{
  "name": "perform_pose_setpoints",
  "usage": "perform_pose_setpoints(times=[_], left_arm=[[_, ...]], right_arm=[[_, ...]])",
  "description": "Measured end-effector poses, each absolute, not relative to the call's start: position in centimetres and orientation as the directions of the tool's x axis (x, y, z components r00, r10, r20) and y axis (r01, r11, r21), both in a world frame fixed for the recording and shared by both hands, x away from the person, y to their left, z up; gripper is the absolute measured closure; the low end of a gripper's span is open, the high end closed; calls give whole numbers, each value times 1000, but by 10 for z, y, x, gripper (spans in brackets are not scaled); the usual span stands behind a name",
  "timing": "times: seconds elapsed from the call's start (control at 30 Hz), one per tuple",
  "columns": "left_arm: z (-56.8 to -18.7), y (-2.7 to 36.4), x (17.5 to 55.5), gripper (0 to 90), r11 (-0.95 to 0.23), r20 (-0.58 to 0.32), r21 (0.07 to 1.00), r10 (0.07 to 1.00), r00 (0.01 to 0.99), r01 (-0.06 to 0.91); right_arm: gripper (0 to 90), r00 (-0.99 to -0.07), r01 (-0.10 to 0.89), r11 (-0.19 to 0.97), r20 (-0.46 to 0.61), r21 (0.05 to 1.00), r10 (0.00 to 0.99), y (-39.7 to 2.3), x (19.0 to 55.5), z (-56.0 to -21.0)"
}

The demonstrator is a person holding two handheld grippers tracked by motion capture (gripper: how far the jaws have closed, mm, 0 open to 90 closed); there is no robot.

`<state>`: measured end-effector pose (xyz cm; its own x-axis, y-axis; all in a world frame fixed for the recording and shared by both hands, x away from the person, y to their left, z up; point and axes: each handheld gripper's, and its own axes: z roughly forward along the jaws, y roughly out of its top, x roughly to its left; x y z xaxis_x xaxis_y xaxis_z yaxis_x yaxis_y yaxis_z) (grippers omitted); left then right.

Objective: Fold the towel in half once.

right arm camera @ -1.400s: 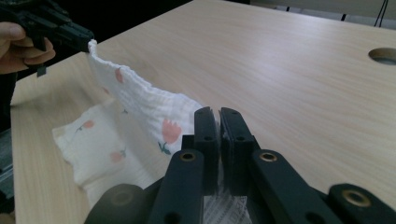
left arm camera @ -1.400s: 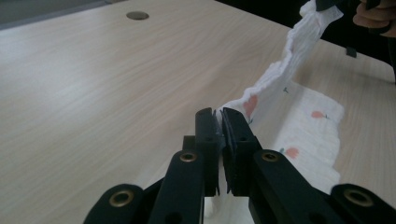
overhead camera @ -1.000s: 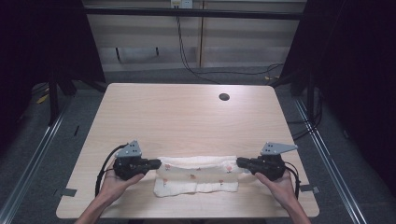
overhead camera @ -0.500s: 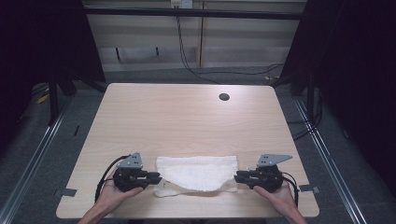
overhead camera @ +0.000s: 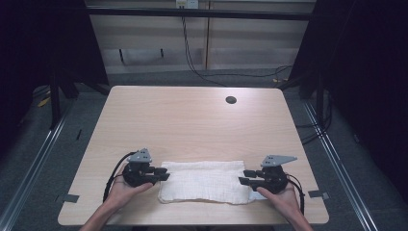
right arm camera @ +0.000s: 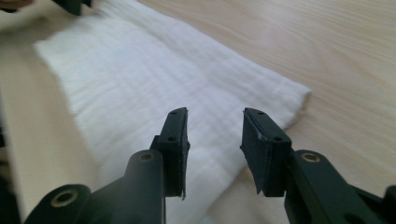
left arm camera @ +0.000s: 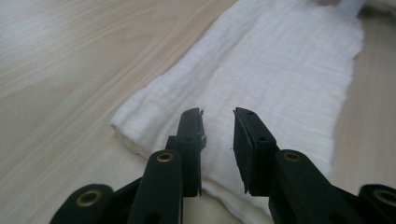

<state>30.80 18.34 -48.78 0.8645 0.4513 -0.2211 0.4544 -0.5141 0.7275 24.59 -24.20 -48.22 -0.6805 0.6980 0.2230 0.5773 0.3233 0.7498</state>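
Since the earlier frames, both grippers have come toward the near table edge and the cloth, then a narrow bunched strip held at both ends, now lies flat as a folded rectangle; both sets of jaws have just been opening, with nothing between them.

High view: the cloth (overhead camera: 204, 181) lies on the table (overhead camera: 192, 125) near its front edge. The left gripper (overhead camera: 162, 173) sits at the cloth's left end, the right gripper (overhead camera: 245, 176) at its right end, each in a hand.

Left gripper view: the jaws stand apart, empty, above the cloth (left arm camera: 261, 74), near its folded edge.

Right gripper view: the jaws stand spread, gripping nothing, above the cloth's (right arm camera: 140, 79) corner. The other gripper (right arm camera: 74, 4) shows at the far end.
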Motion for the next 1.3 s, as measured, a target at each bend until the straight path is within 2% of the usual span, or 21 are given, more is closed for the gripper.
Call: perform_pose_setpoints(times=[0.17, 0.3, 0.47, 0.6, 0.67, 0.8, 0.93, 1.0, 1.3], left_arm=[[-496, 177, 314, 698, -550, -213, 696, 456, 864, 461], [-498, 172, 315, 674, -549, -222, 698, 445, 867, 460], [-498, 161, 323, 658, -550, -217, 695, 453, 865, 463], [-497, 149, 328, 597, -542, -241, 691, 451, 859, 478], [-493, 146, 330, 559, -548, -234, 691, 448, 863, 472], [-483, 150, 339, 530, -516, -226, 719, 461, 858, 466], [-477, 167, 355, 501, -440, -231, 761, 504, 832, 477], [-479, 174, 362, 507, -415, -254, 761, 518, 817, 499], [-486, 179, 366, 502, -421, -260, 749, 524, 811, 511]], right_arm=[[617, -646, 615, 368, 178, 697, 742, -233, 261, -497], [698, -615, 617, 390, 110, 684, 780, -231, 262, -499], [721, -593, 628, 380, 100, 679, 799, -237, 265, -498], [733, -568, 637, 356, 104, 684, 817, -249, 269, -499], [720, -554, 644, 342, 108, 684, 826, -254, 270, -499], [612, -531, 636, 314, 105, 705, 841, -253, 266, -490], [598, -575, 591, 288, 143, 753, 805, -244, 258, -475], [602, -603, 567, 317, 121, 760, 789, -232, 252, -472], [610, -716, 525, 362, 170, 770, 677, -171, 241, -472]])
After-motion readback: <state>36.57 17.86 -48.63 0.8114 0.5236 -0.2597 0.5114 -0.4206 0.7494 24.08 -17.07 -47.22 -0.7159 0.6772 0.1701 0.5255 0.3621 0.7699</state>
